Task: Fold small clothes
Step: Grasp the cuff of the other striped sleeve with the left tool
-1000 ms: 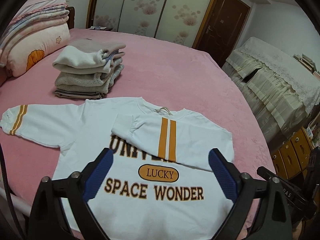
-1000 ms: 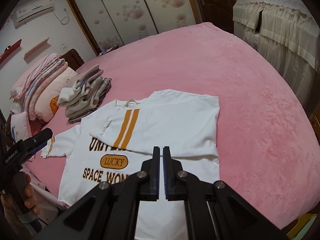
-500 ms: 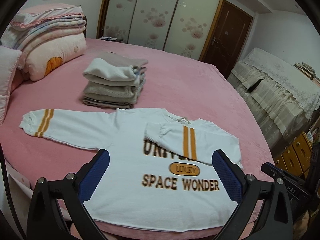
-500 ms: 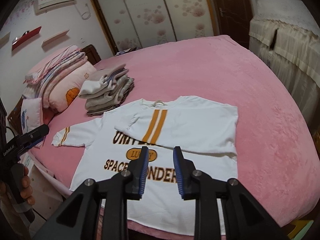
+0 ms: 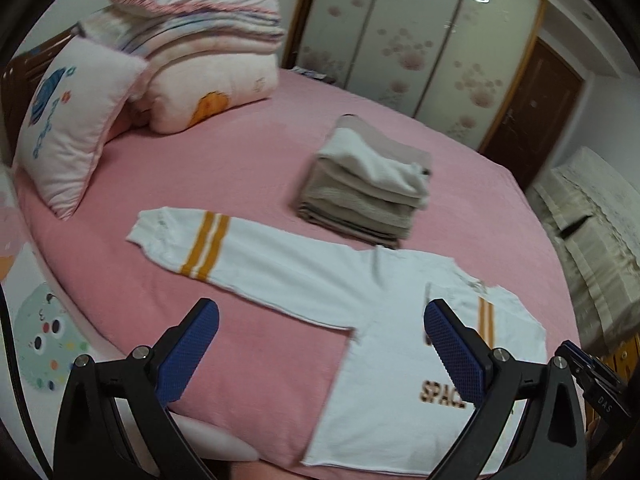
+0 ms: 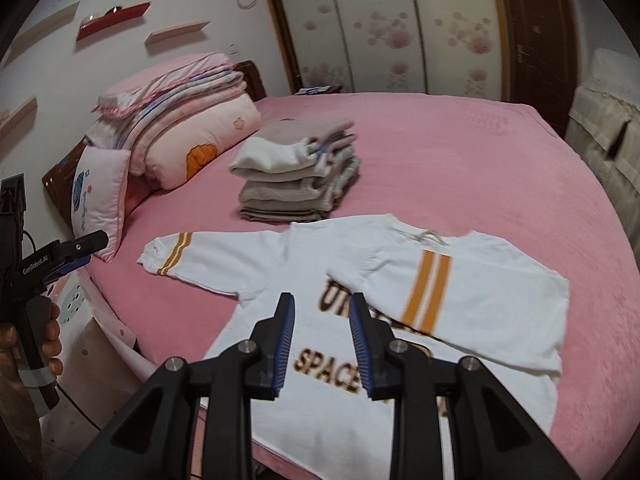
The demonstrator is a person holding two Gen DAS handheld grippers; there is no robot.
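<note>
Sweatshirt point(image 6: 340, 280), white with orange stripes, lies flat on the pink bed point(image 6: 460, 152) near its front edge. One sleeve is folded across the chest; the other sleeve point(image 5: 224, 248) extends outward toward the pillows point(image 5: 76, 120). Left gripper point(image 5: 320, 344) hangs above that outstretched sleeve, jaws wide apart, holding nothing. Right gripper point(image 6: 322, 332) hangs over the chest lettering, jaws narrowly parted, empty. Folded stack point(image 6: 296, 172) sits just behind the collar.
</note>
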